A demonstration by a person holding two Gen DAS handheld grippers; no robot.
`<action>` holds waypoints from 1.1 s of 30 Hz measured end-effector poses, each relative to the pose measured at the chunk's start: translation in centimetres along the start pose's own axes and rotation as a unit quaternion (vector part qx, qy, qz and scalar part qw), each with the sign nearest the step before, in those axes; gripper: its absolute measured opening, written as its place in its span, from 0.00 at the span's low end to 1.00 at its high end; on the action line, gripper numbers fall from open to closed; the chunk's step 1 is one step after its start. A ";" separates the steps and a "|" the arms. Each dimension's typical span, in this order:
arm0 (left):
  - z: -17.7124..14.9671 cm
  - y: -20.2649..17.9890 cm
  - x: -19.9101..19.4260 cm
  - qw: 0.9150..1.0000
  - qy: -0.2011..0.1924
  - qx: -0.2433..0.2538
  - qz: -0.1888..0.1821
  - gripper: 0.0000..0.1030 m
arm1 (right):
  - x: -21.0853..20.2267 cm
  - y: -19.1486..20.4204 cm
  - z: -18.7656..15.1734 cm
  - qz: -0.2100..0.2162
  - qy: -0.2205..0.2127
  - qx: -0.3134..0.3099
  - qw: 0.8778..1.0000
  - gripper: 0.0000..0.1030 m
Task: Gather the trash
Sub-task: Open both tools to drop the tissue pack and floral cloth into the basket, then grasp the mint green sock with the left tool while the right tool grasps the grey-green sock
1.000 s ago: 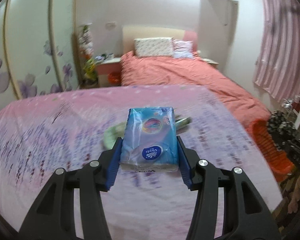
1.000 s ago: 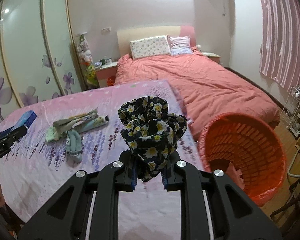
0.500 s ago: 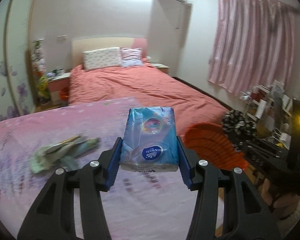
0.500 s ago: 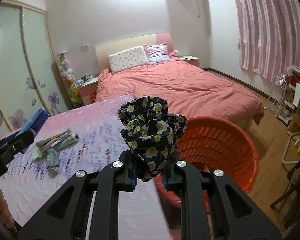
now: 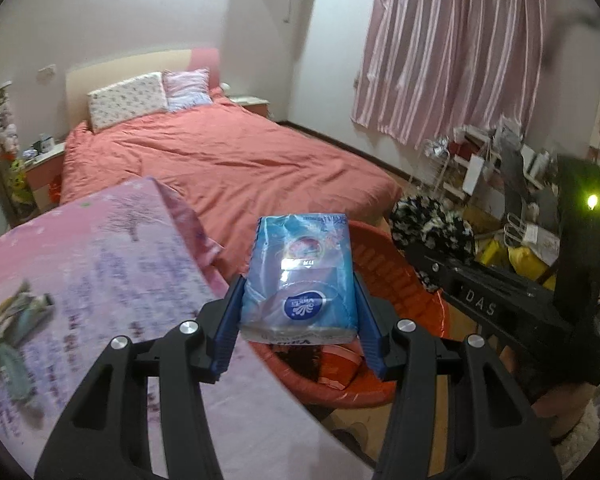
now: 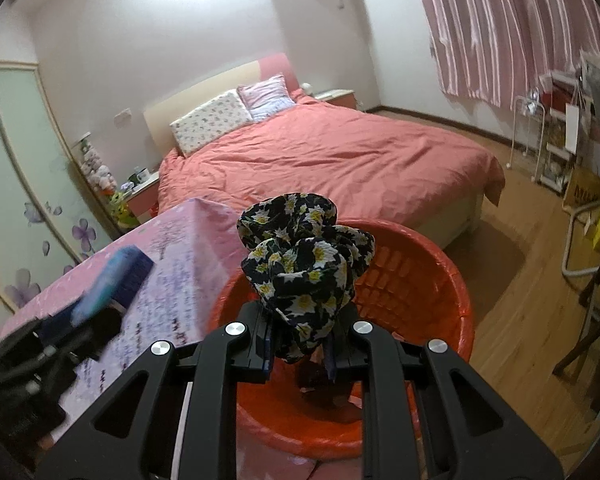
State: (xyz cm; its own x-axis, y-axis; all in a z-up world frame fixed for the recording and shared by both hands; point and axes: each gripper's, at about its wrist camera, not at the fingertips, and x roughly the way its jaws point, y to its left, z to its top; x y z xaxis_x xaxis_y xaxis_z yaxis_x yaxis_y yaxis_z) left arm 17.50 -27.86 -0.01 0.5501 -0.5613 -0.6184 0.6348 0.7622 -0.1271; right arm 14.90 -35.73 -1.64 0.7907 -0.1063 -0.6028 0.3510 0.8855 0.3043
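My left gripper (image 5: 298, 320) is shut on a blue tissue pack (image 5: 300, 272), held over the near rim of the orange basket (image 5: 404, 276). In the right wrist view my right gripper (image 6: 300, 344) is shut on a crumpled black cloth with yellow flowers (image 6: 304, 256), above the orange basket (image 6: 416, 280), which has a few scraps at its bottom. The left gripper with the blue pack (image 6: 112, 280) shows blurred at the left there. The floral cloth (image 5: 432, 224) and right gripper body also appear at the right of the left wrist view.
A pink printed table cover (image 5: 100, 272) lies left of the basket with crumpled greenish wrappers (image 5: 8, 320) on it. Behind stands a bed with a coral cover (image 6: 332, 152). Cluttered shelves (image 6: 560, 136) and a chair stand on the wooden floor to the right.
Both grippers swung right from over the pink table cover to over the orange basket, each still holding its item. The wrappers slid toward the left edge of view.
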 end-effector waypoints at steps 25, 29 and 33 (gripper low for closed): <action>-6.5 13.8 -3.3 0.983 0.052 -0.072 0.158 0.77 | 1.4 4.7 -2.8 0.005 0.053 -0.052 0.997 0.64; -8.3 18.4 -6.3 0.973 0.051 -0.109 0.197 0.77 | 2.3 8.8 -4.3 0.031 0.079 -0.084 0.993 0.64; -10.4 22.8 -9.8 0.960 0.043 -0.134 0.243 0.77 | 3.0 13.3 -6.0 0.063 0.102 -0.120 0.986 0.62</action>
State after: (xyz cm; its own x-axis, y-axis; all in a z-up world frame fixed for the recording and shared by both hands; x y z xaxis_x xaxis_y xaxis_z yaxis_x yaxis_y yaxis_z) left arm 20.95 -1.69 -4.90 0.6917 -0.0975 -0.7156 0.1445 0.9895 0.0048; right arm 18.92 -21.55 -3.82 0.6943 0.0821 -0.7150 0.1089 0.9701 0.2171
